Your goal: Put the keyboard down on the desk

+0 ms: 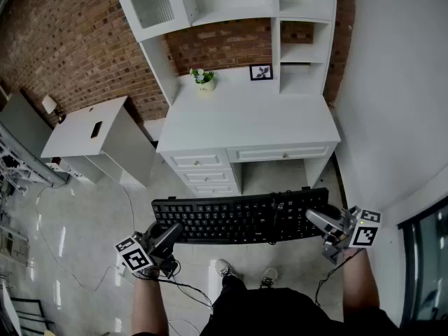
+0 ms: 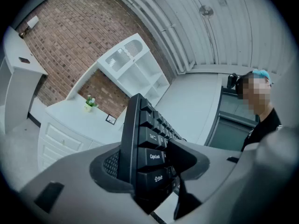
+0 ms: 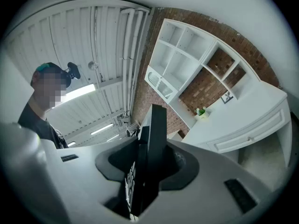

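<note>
A black keyboard (image 1: 241, 218) hangs level in the air in front of the white desk (image 1: 245, 117), over the floor. My left gripper (image 1: 168, 234) is shut on the keyboard's left end (image 2: 145, 143), by the Caps Lock and Shift keys. My right gripper (image 1: 318, 220) is shut on its right end (image 3: 152, 153), where the keyboard shows edge-on between the jaws. The desk top lies ahead, past the keyboard's far edge, and its middle is bare.
On the back of the desk stand a small potted plant (image 1: 204, 79) and a little picture frame (image 1: 261, 71), under a white shelf hutch (image 1: 238, 5). A low white cabinet (image 1: 94, 135) stands to the left. Cables (image 1: 189, 285) trail on the floor by my feet.
</note>
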